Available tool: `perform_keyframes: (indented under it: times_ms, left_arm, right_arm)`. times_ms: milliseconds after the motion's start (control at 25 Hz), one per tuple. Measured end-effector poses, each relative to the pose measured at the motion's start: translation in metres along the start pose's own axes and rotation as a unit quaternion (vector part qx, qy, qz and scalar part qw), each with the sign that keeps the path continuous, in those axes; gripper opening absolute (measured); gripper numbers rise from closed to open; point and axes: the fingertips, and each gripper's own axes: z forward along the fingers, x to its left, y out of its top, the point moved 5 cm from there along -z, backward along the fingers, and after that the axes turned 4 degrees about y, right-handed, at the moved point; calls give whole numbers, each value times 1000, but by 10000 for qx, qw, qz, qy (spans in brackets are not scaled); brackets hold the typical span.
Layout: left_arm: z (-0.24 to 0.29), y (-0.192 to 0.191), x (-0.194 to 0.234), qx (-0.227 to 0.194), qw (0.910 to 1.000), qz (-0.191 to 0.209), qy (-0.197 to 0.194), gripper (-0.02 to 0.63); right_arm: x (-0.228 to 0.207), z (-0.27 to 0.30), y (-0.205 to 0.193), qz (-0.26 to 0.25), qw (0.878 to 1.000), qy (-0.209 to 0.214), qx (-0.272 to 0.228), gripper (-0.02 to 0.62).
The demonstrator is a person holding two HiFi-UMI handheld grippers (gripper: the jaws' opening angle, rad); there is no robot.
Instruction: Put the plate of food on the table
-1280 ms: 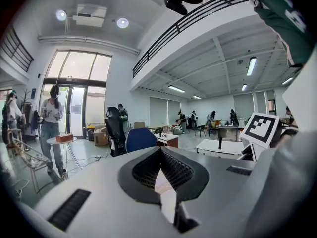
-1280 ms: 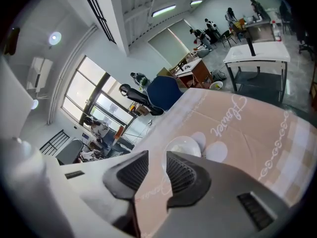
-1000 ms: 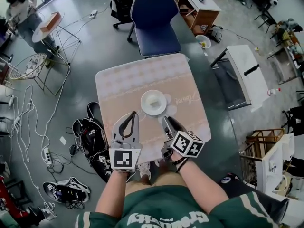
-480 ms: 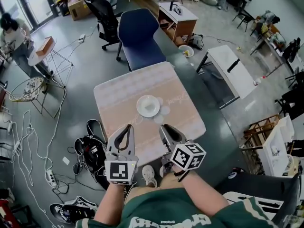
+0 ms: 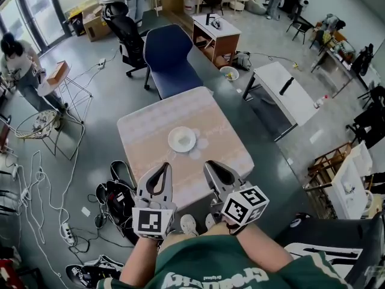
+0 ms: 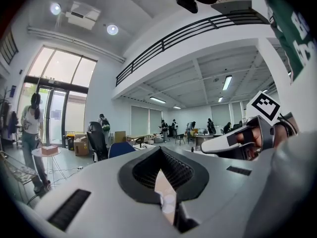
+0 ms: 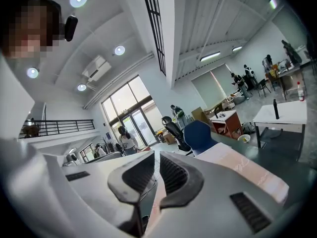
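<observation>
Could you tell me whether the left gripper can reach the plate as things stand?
Probably yes: the left gripper hangs by the near edge of the table, and nothing stands between it and the plate.

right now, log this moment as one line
plate: on table, untouched | left gripper: shut, empty | right gripper: jaws just closing, narrow gap, empty

Desk [image 5: 150,134]: open surface all round one central plate [image 5: 181,139]; near edge unobstructed. Blue chair [image 5: 170,56] at far edge. Bags [image 5: 117,194] on floor beside left edge.
</observation>
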Motion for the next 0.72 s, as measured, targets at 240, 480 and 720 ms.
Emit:
perform_keyframes:
  times_ms: [240,480,720]
  left_arm:
    - [-11,4,-14,-101,9999,-46,25,9]
    - [-14,6,-22,-69,9999,20,97,9]
    - [-12,14,-24,-132,9997,8,182,9]
  right_arm:
    - [11,-10,4,-448,9984,343,87,19]
    - [15,-13,7,-713,9948,722,124,14]
    - [17,-11,13,-1233,9884,859,209,13]
